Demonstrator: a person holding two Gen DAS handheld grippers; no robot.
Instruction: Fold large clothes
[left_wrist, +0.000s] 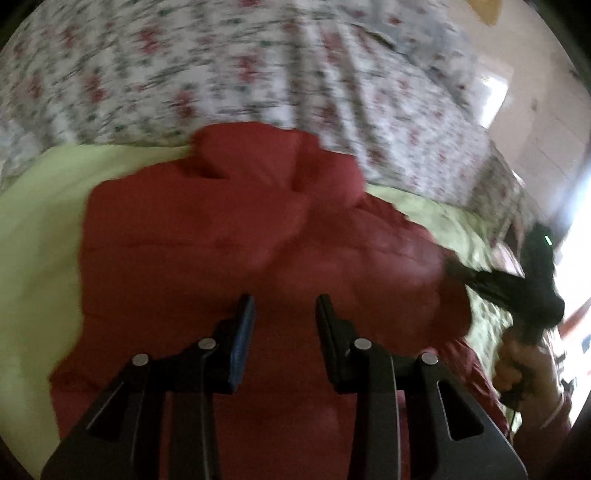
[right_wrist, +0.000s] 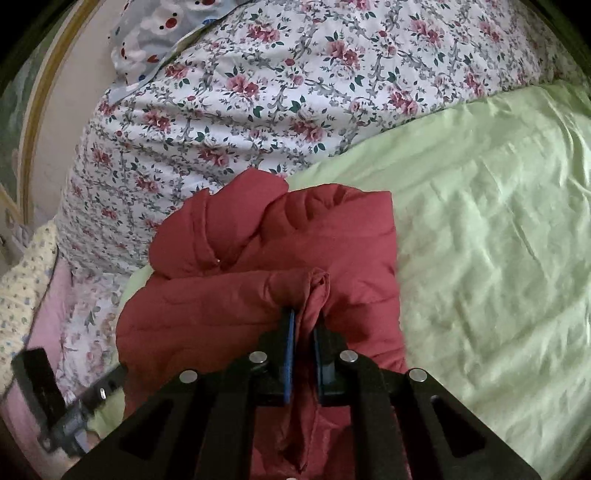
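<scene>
A red padded jacket (left_wrist: 221, 240) lies bunched on a pale green sheet (right_wrist: 480, 221). In the left wrist view, which is blurred, my left gripper (left_wrist: 285, 301) hovers over the jacket's middle. It is open, with nothing between its fingers. In the right wrist view my right gripper (right_wrist: 304, 317) is shut on a gathered fold of the red jacket (right_wrist: 258, 295) at its near edge. The pinched cloth stands up between the pads. A hand (left_wrist: 524, 362) holding the right gripper shows at the right edge of the left wrist view.
A floral duvet (right_wrist: 258, 92) is heaped behind the jacket. A patterned pillow (right_wrist: 159, 29) lies at the back left by the wooden bed frame (right_wrist: 40, 129). Pink and yellow cloths (right_wrist: 37, 295) lie at the left. The green sheet stretches to the right.
</scene>
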